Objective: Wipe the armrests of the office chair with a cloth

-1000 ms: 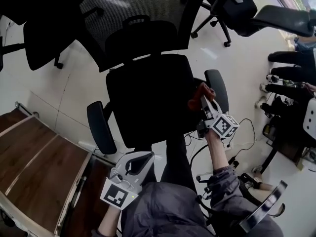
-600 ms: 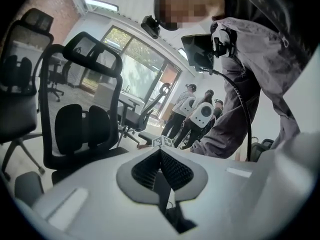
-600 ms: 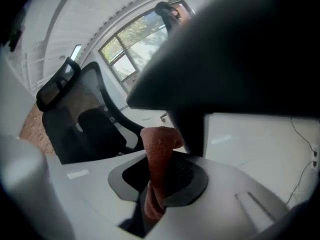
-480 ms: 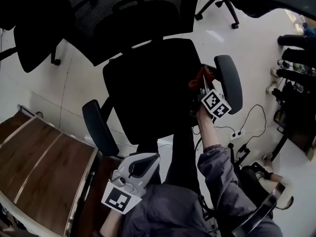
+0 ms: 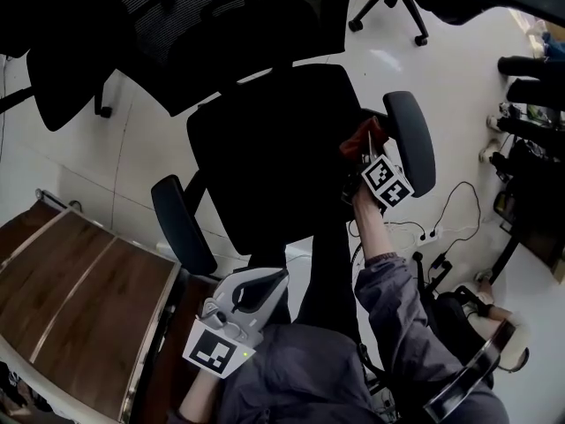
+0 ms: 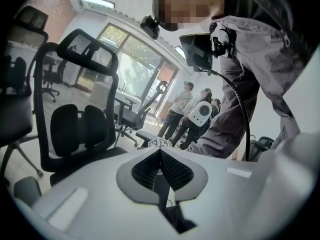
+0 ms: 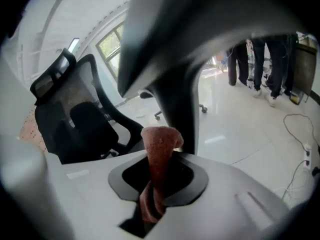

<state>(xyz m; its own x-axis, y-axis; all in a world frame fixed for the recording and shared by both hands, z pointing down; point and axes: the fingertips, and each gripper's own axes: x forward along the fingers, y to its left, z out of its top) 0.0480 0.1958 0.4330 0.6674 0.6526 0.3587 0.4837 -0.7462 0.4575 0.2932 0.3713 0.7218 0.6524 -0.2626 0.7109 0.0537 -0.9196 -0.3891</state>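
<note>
Our right gripper (image 5: 365, 153) is clamped on the red cloth (image 5: 361, 140), bunched at the right armrest's (image 5: 411, 140) inner edge. Left gripper (image 5: 244, 300) is closed on nothing, held back. Risk: w/ so little cloth out, bare jaws may scrape the armrest, or the cloth slips.

You're in an office: a black mesh-backed office chair (image 5: 265, 140) fills the centre of the head view, more castor chairs (image 5: 393, 11) stand along the top, a wooden desk (image 5: 79, 290) sits lower left, and floor cables (image 5: 427, 235) trail at right.
</note>
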